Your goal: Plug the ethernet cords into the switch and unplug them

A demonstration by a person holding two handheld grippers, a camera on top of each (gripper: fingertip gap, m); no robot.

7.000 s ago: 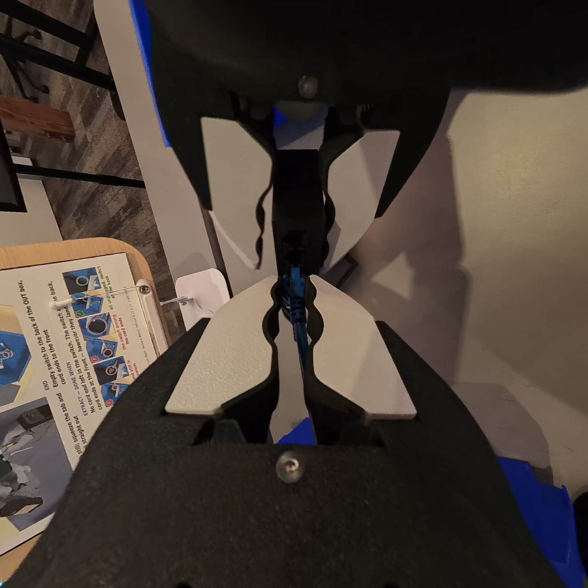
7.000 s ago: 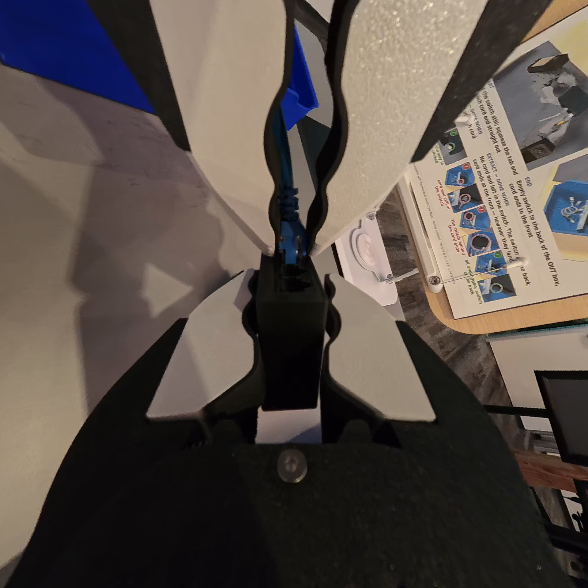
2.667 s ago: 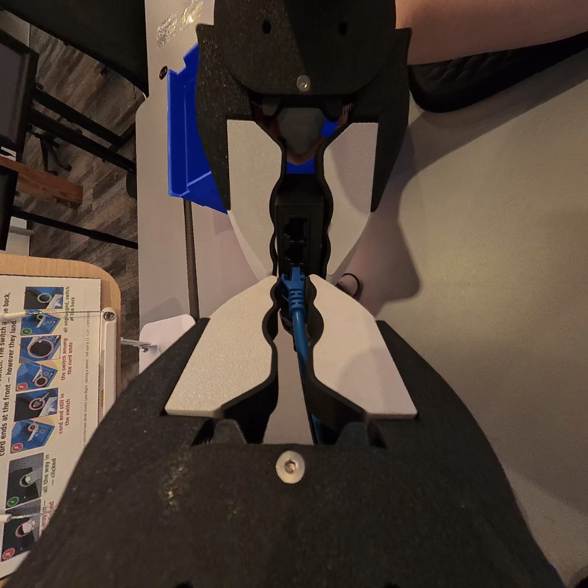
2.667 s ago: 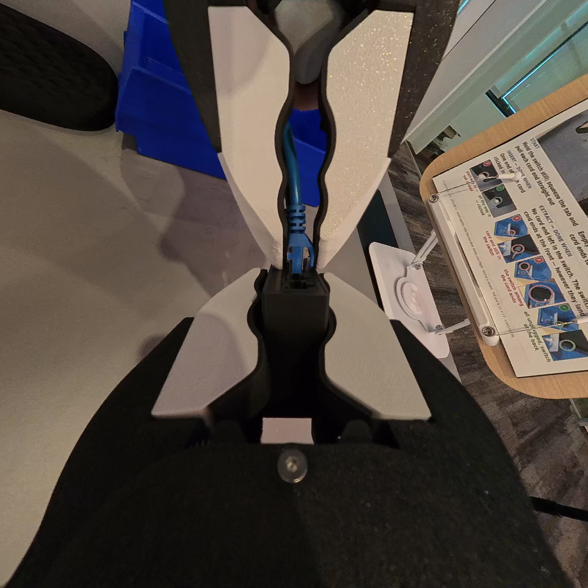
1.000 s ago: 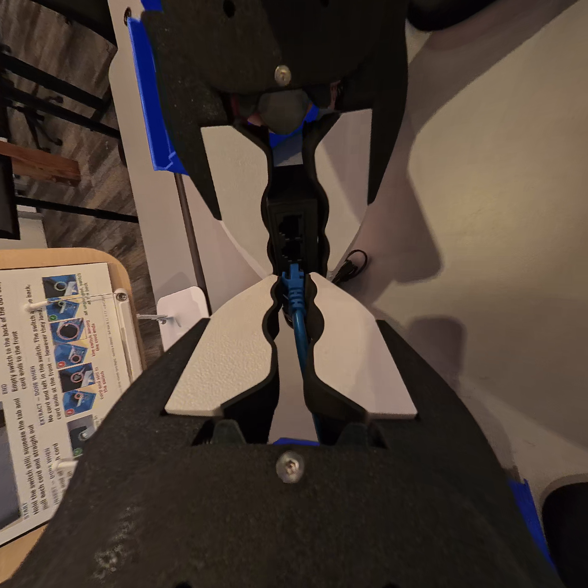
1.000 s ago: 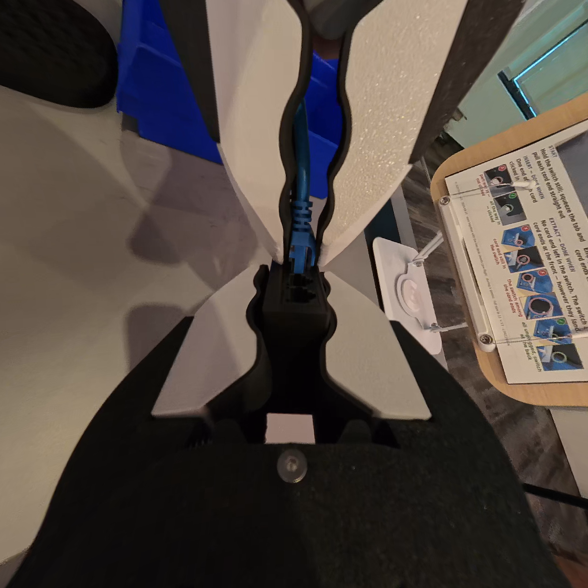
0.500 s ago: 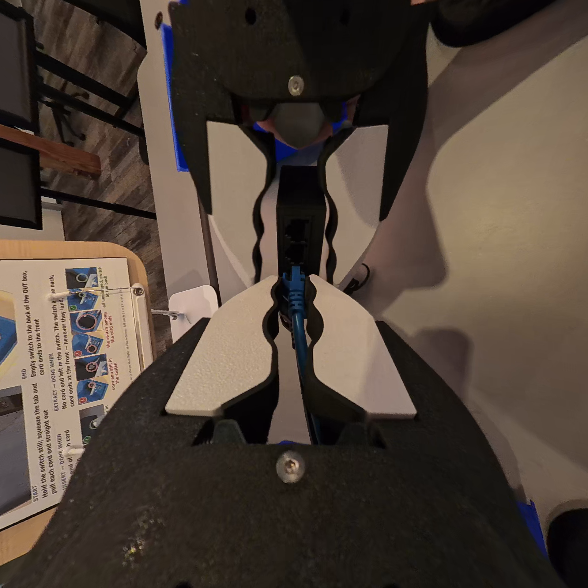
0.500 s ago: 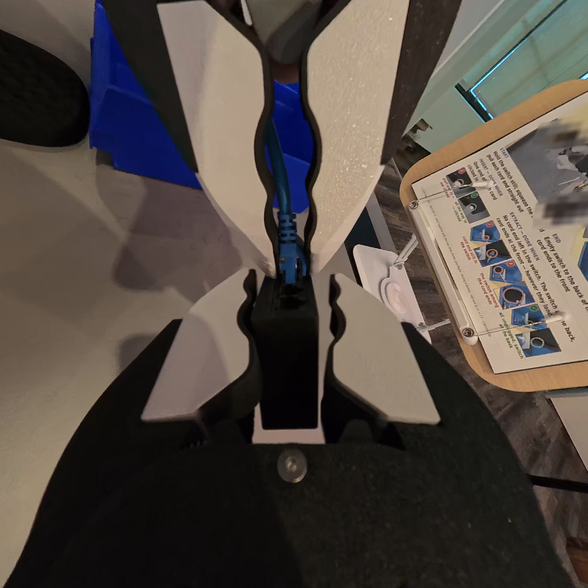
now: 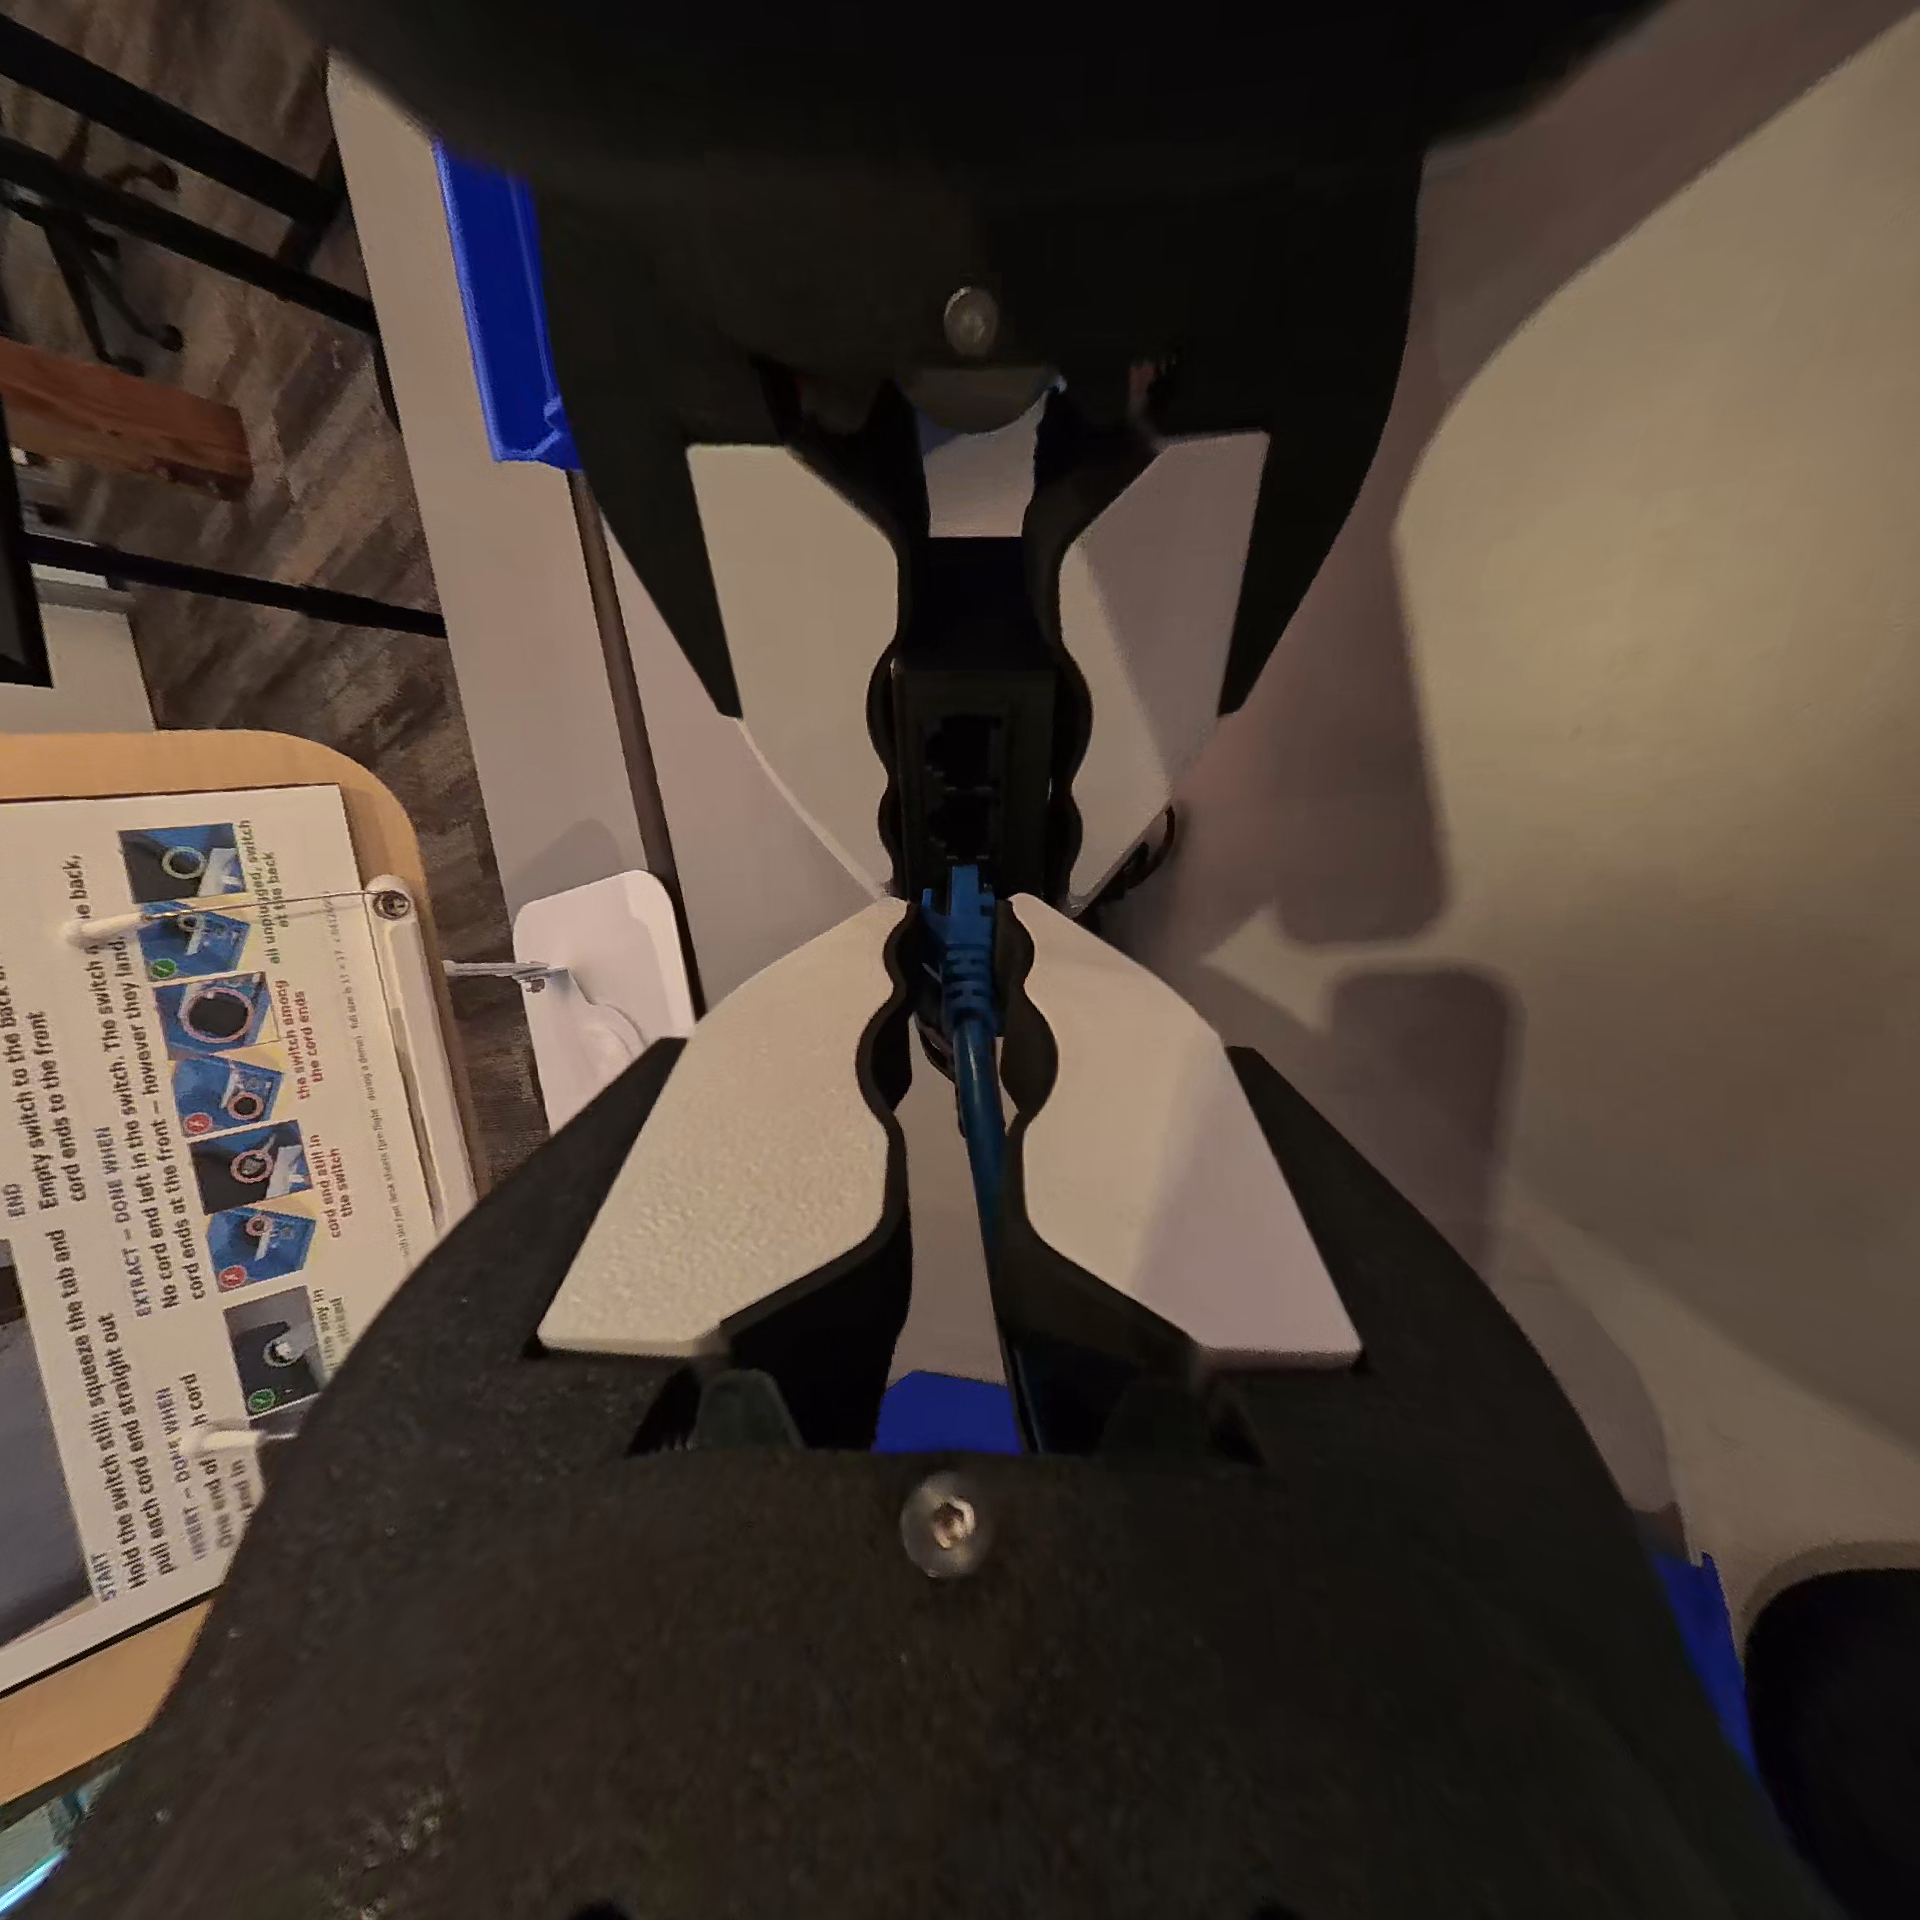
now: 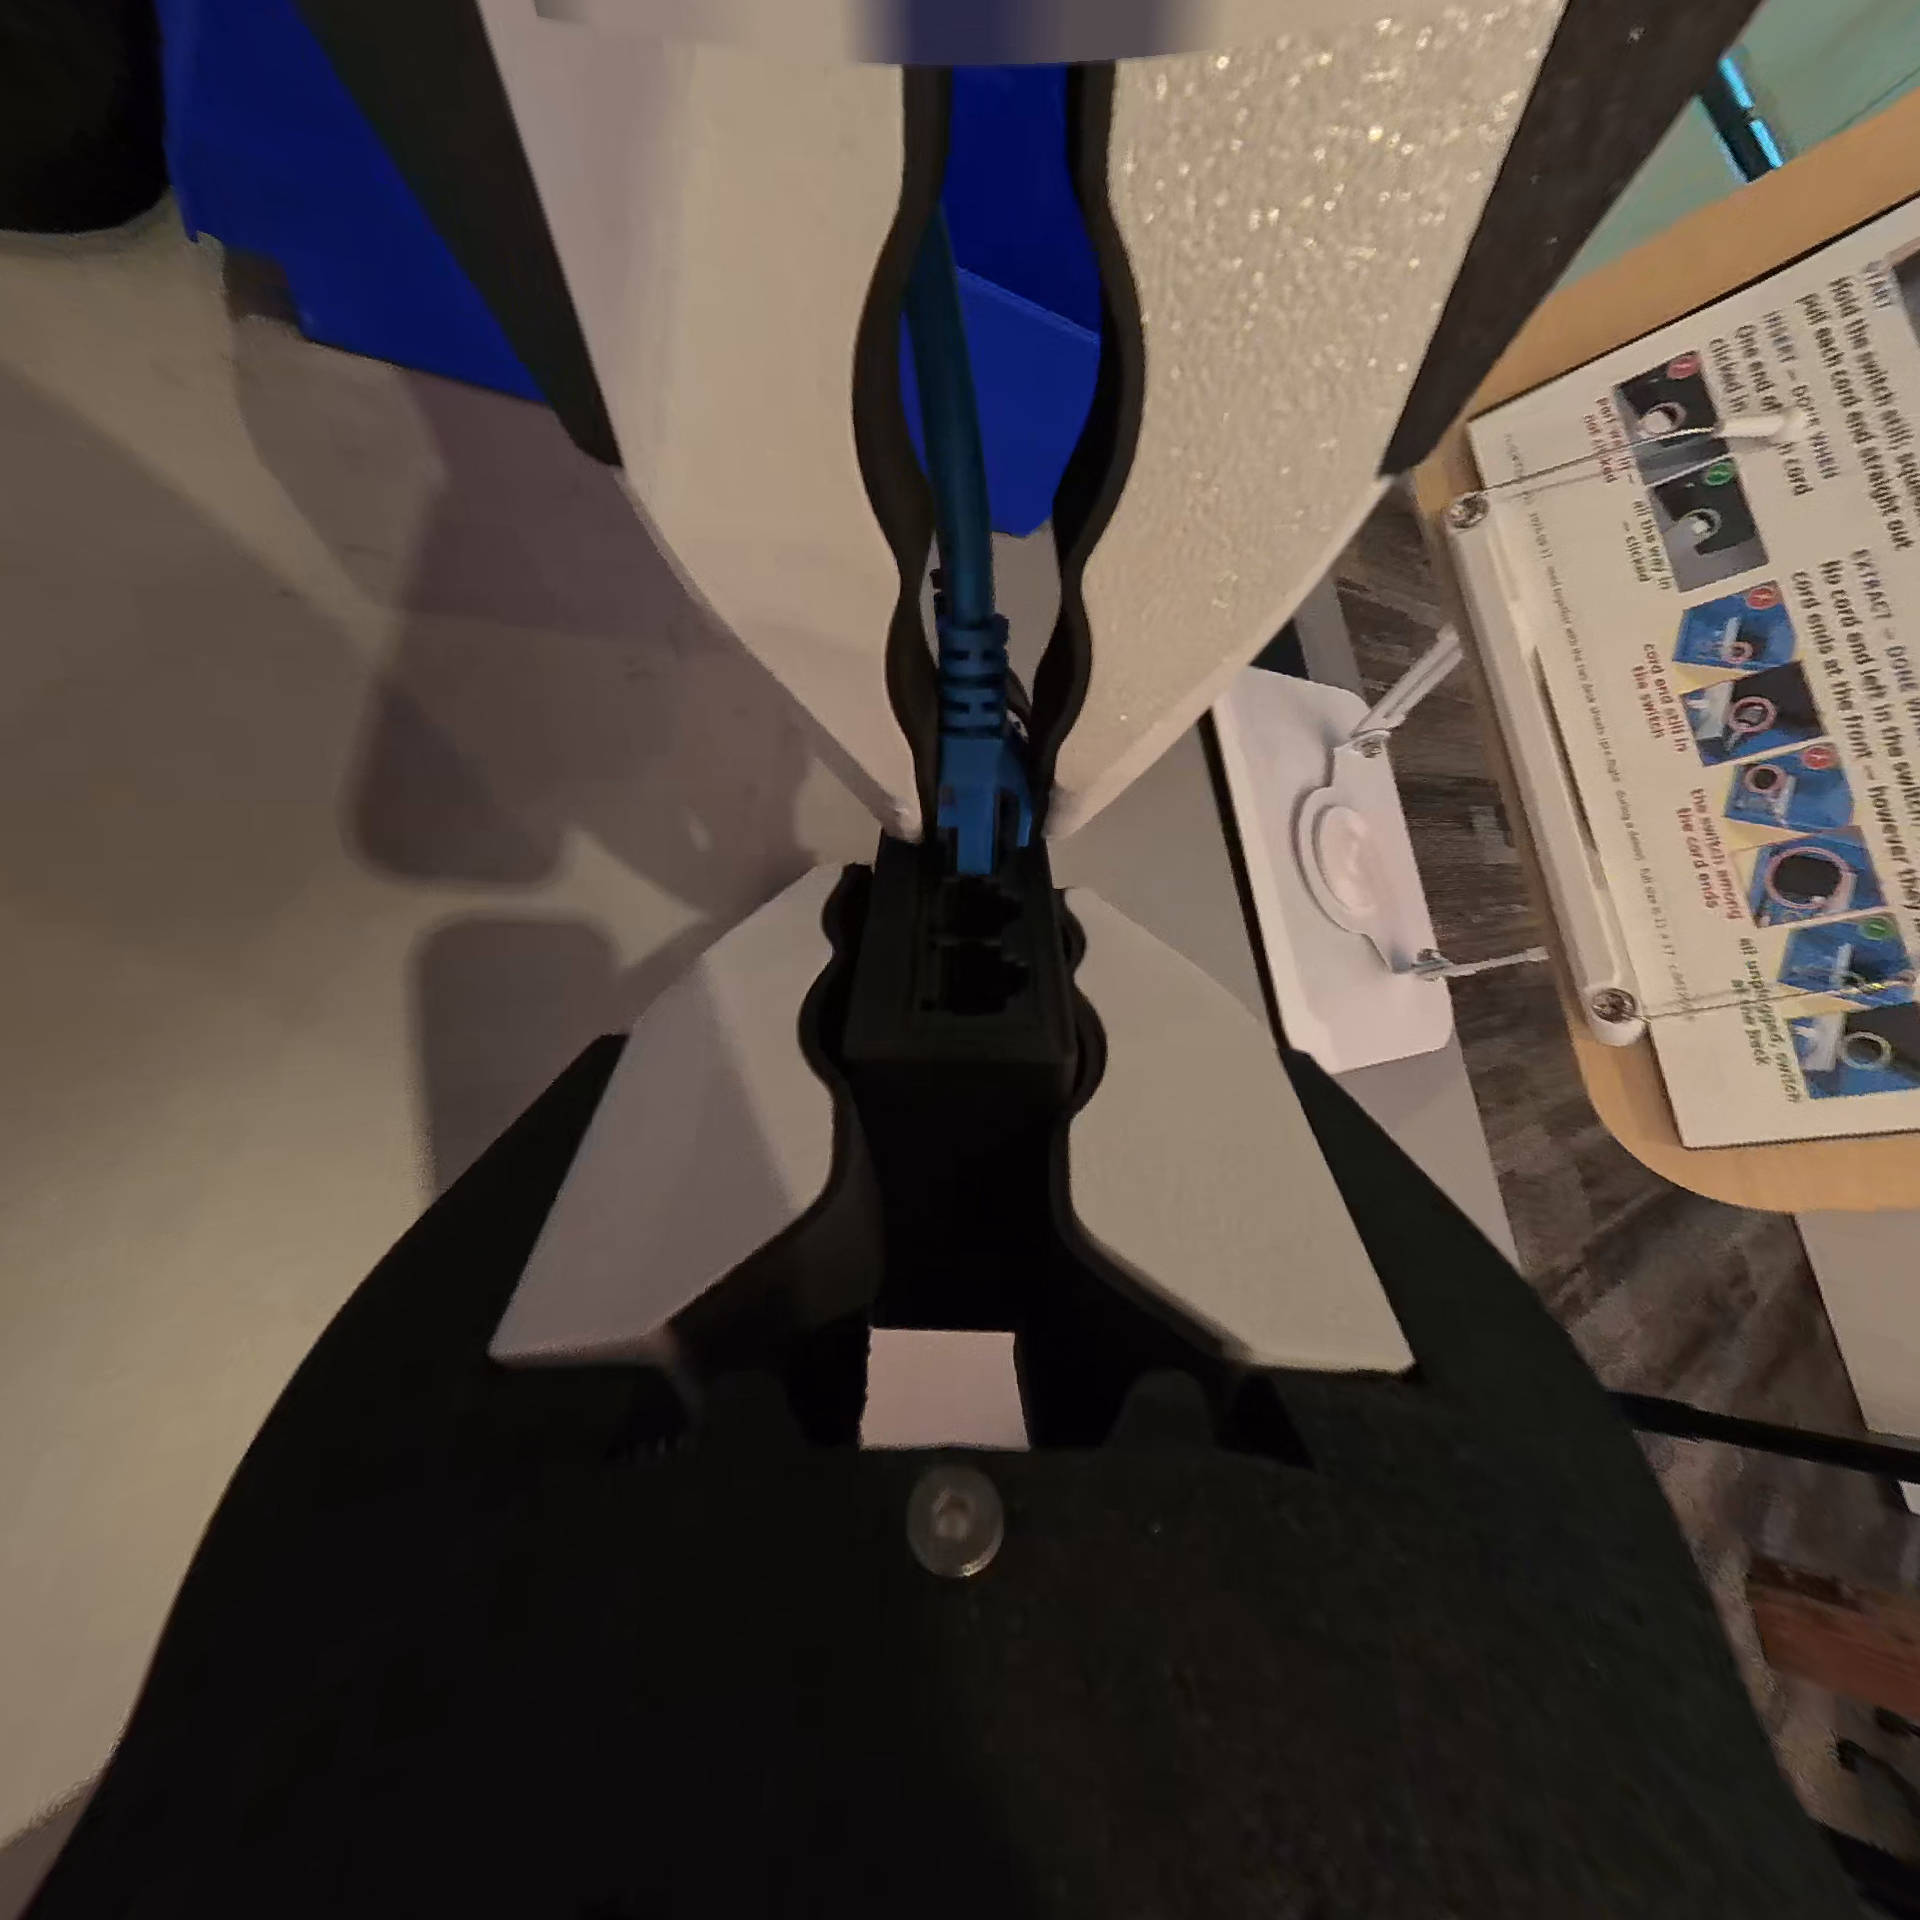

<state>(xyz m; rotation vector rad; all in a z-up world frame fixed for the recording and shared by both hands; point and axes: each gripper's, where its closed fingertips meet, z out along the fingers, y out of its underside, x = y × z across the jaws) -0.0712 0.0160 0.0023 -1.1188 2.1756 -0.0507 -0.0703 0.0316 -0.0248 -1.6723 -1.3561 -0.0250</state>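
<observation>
My left gripper (image 9: 961, 904) is shut on the blue ethernet plug (image 9: 964, 940). The blue cord (image 9: 982, 1122) runs back between its fingers. My right gripper (image 10: 961, 883) faces it and is shut on the small black switch (image 10: 961, 1039), with both pads against the switch's sides. The plug's tip (image 10: 977, 821) sits at the switch's outermost port, and I cannot tell how deep. Two other ports (image 9: 961, 748) show empty. The left gripper (image 10: 982, 816) and its cord (image 10: 951, 416) also show in the right wrist view. Both are held above the pale table (image 9: 1662, 727).
A blue bin (image 10: 312, 208) stands at the table's edge; it also shows in the left wrist view (image 9: 499, 312). A wooden board with a printed instruction sheet (image 9: 156, 1143) and a white stand base (image 9: 613, 966) lie to the side. A black round object (image 9: 1829, 1683) is at the lower right. The grippers are tip to tip, or close to it. Both grippers' tips are roughly 30 cm from the black round object (image 9: 1829, 1683). The right camera catches it too, in the right wrist view (image 10: 83, 110).
Half a second ago my right fingers stood apart from the switch, which hung on the plug; now they press on it again. The left gripper kept its hold on the plug throughout.
</observation>
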